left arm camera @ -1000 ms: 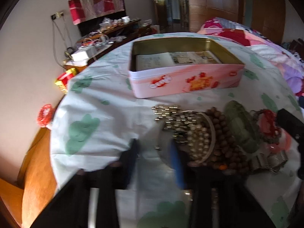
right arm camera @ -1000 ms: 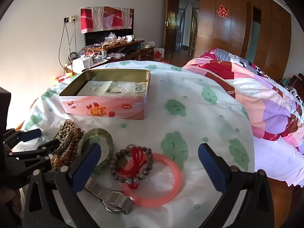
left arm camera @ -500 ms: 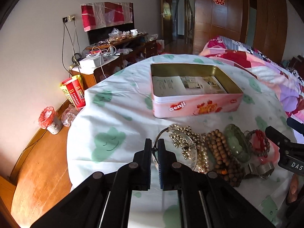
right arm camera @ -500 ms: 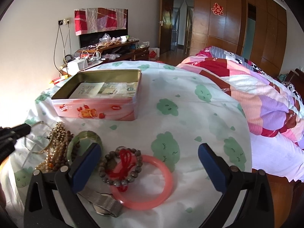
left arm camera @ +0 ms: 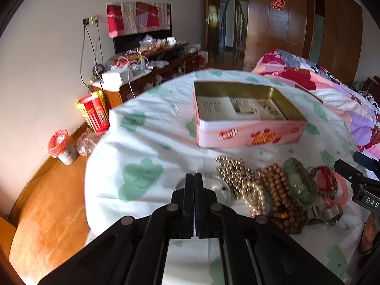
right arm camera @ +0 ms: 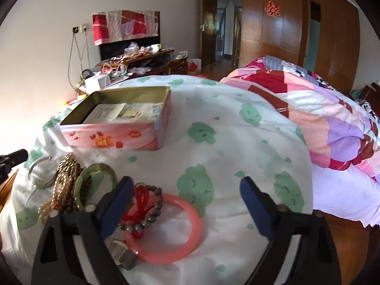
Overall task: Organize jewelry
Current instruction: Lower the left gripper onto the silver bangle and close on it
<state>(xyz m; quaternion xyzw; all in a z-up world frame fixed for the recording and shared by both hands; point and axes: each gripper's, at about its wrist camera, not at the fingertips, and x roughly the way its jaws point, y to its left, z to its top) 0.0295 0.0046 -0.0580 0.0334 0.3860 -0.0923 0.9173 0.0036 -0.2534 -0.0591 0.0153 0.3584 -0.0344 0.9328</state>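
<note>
Pressing its jaws together, the left gripper (left arm camera: 194, 178) sits at the near edge of the silver bangle (left arm camera: 215, 187); whether they pinch its rim cannot be told. Jaws wide apart, the right gripper (right arm camera: 184, 199) hovers over the pink bangle (right arm camera: 163, 228) and red-corded bead bracelet (right arm camera: 142, 207). Beside them lie the gold chain (left arm camera: 239, 180), wooden beads (left arm camera: 279, 192) and green bangle (left arm camera: 298, 182). Beyond stands the open pink tin (right arm camera: 114, 140) on the cloud-print sheet (right arm camera: 213, 142).
</note>
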